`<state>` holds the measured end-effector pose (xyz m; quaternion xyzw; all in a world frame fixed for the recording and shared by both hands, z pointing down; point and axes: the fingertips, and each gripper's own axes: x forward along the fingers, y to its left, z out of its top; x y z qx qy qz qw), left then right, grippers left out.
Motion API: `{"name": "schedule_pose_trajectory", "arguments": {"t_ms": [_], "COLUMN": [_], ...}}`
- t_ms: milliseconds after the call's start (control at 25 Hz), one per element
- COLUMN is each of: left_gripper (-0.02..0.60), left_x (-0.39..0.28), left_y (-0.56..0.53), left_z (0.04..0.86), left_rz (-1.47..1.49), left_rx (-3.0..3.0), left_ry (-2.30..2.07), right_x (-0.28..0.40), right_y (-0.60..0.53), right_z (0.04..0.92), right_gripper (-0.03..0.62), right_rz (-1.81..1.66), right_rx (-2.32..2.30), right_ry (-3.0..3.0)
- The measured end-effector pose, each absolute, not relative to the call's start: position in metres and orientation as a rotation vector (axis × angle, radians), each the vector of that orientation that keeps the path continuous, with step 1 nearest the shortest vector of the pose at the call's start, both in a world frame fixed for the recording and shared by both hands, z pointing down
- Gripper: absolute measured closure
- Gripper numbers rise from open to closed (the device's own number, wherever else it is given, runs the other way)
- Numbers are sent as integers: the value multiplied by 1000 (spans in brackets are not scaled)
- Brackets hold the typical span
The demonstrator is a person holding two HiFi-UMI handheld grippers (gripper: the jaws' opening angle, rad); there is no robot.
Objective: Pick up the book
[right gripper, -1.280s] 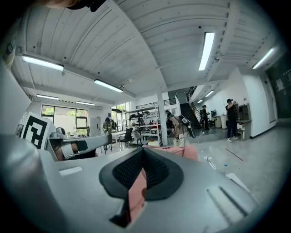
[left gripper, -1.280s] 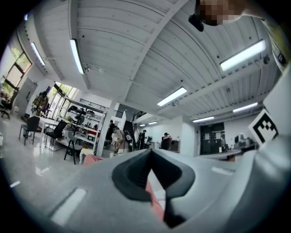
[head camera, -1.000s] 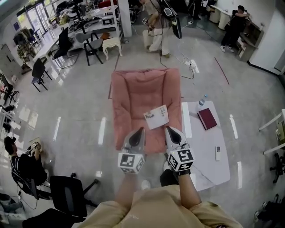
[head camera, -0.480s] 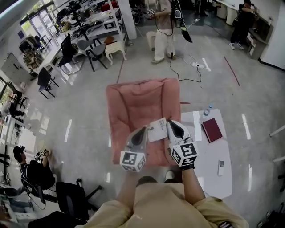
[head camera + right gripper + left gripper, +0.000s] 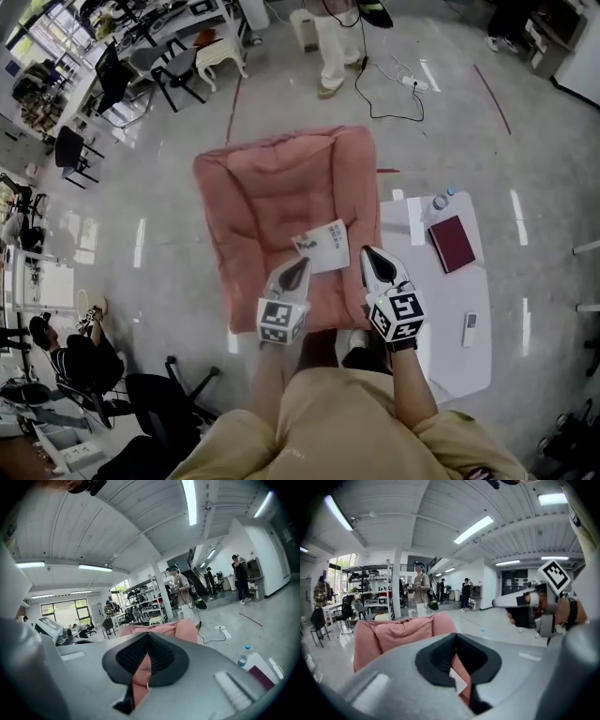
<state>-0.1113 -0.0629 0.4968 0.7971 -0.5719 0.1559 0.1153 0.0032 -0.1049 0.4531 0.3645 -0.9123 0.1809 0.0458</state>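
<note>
**Head view.** Both forearms reach fwd from the body, roughly parallel, marker cubes facing up. Left gripper [image 5: 296, 267] and right gripper [image 5: 373, 258] hang over the near edge of the pink cushion [image 5: 272, 187], tips pointing away from the person. The white book [image 5: 322, 247] lies flat on the cushion, near its right edge and toward the near-right corner, between the two tips. L tip is just beside the book's near-left corner, R tip just beside its right edge; contact can't be told. A low white table [image 5: 450, 347] runs close along the cushion's right edge. It carries a red book [image 5: 452, 244] and a bottle [image 5: 441, 201] toward its far edge and a remote [image 5: 471, 329] nearer its right edge. Bare floor lies left of the cushion and beyond its far edge; an office chair [image 5: 155, 403] stands well off the near-left corner.

**Left gripper view.** Jaws closed, tips meeting, nothing clamped. Cushion and a sliver of white book show through the gap behind the tips. The right gripper is level at the right, apart.

**Right gripper view.** Jaws closed tip to tip, nothing held; pink cushion shows behind them. Table, bottle and red book sit at lower right.
</note>
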Motion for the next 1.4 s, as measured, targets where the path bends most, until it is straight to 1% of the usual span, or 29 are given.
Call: {"name": "schedule_pose_trajectory", "arguments": {"t_ms": [240, 560, 920, 1080, 1160, 1400], "left_gripper": [554, 499, 428, 386, 382, 311], "left_x": [-133, -150, -136, -134, -129, -114], "left_y": [-126, -183, -218, -237, -250, -263], "left_z": [574, 676, 797, 834, 849, 905], "left_rz": [631, 799, 937, 955, 956, 1077], "left_rx": [2364, 2400, 2418, 2408, 2429, 2459], "left_ry": [-1468, -1183, -885, -818, -794, -559], "right_x": [-14, -40, -54, -59, -58, -57], "right_y": [-144, -180, -214, -219, -221, -226], "right_z": [515, 586, 660, 685, 697, 719], "right_gripper": [589, 589, 589, 589, 589, 589], "right_rz": [645, 726, 797, 835, 846, 855], "right_rx": [1128, 1101, 1068, 1069, 1066, 1065], "right_ry": [-2652, -2532, -2445, -2418, -2402, -2362]}}
